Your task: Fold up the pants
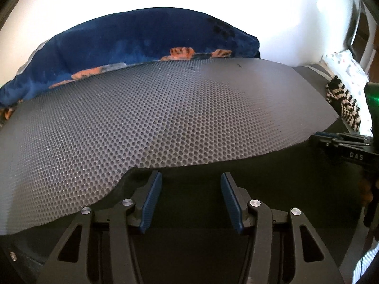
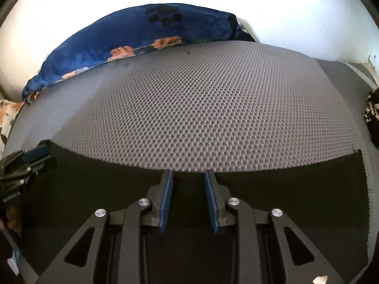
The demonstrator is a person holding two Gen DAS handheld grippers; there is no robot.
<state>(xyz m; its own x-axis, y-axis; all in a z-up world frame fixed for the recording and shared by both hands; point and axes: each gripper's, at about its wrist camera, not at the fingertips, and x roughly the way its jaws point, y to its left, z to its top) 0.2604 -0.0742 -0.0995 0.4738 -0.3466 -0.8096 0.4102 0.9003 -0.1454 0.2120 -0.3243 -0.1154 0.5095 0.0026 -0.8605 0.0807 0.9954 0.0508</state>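
Note:
Dark, nearly black pants (image 1: 189,203) lie flat on a grey honeycomb mat (image 1: 154,118), along its near edge. In the right wrist view the pants (image 2: 94,179) fill the lower part over the mat (image 2: 213,108). My left gripper (image 1: 190,177) is open, its blue-padded fingers just above the pants near their far edge. My right gripper (image 2: 188,174) is open too, with a narrower gap, over the same far edge. The right gripper also shows in the left wrist view (image 1: 341,142) at the right, and the left gripper shows in the right wrist view (image 2: 28,158) at the left.
A blue blanket with orange paw prints (image 1: 142,45) is heaped behind the mat against a white wall. A black-and-white striped cloth (image 1: 343,99) and a white dotted cloth (image 1: 348,71) lie at the right.

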